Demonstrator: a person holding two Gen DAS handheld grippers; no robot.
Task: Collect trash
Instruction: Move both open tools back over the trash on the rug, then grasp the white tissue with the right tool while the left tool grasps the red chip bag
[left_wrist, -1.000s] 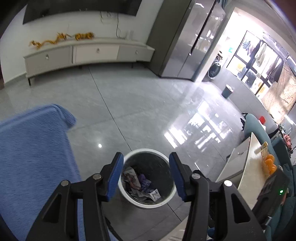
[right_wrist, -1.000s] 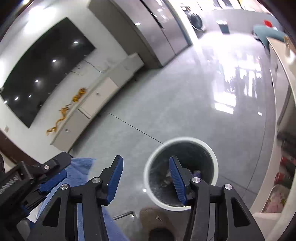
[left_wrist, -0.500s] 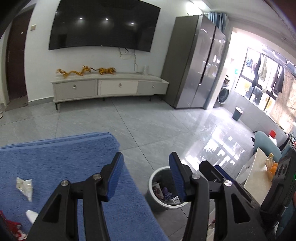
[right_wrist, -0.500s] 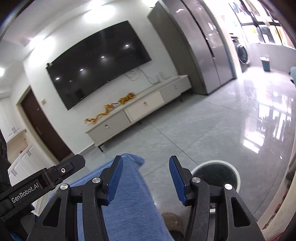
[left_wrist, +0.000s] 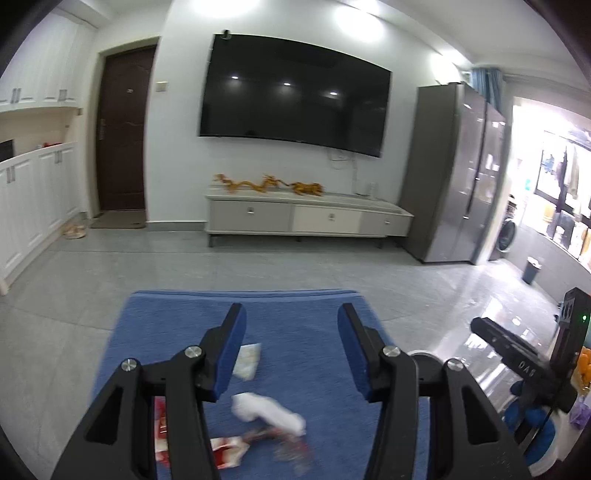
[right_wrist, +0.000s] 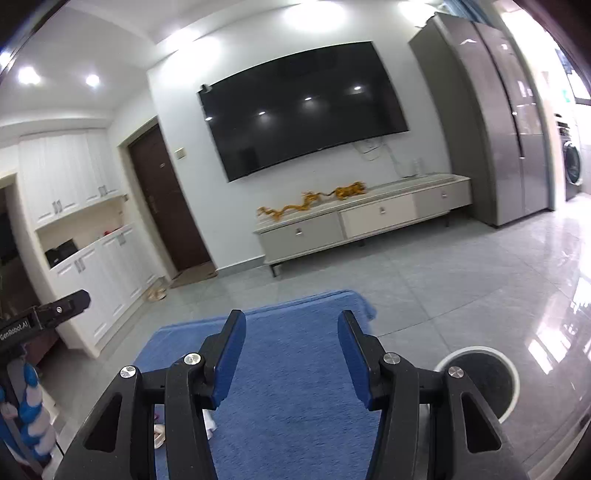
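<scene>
We find the trash lying on a blue cloth-covered surface (left_wrist: 295, 321): a crumpled white tissue (left_wrist: 267, 406) in the middle, a pale wrapper (left_wrist: 247, 356) just beyond it, and a red-and-white wrapper (left_wrist: 225, 448) nearest the camera, the last ones blurred so we cannot read them. Our left gripper (left_wrist: 291, 349) hangs above these pieces with its blue pads apart and nothing between them; none of the trash is touched. Our right gripper (right_wrist: 291, 350) is likewise spread wide and empty, over a bare stretch of the same blue surface, with its black body also showing at the right edge of the left wrist view. The white-rimmed trash bin (right_wrist: 511, 376) stands on the grey tiled floor (right_wrist: 461, 288) just beside the surface, to the right. Further out we see a low white TV cabinet (left_wrist: 310, 218) with golden dragon ornaments (left_wrist: 269, 184) on top, a large wall-mounted TV (left_wrist: 295, 103) above it, a dark door (left_wrist: 122, 129) to the left and a tall grey fridge (left_wrist: 454, 173) to the right
</scene>
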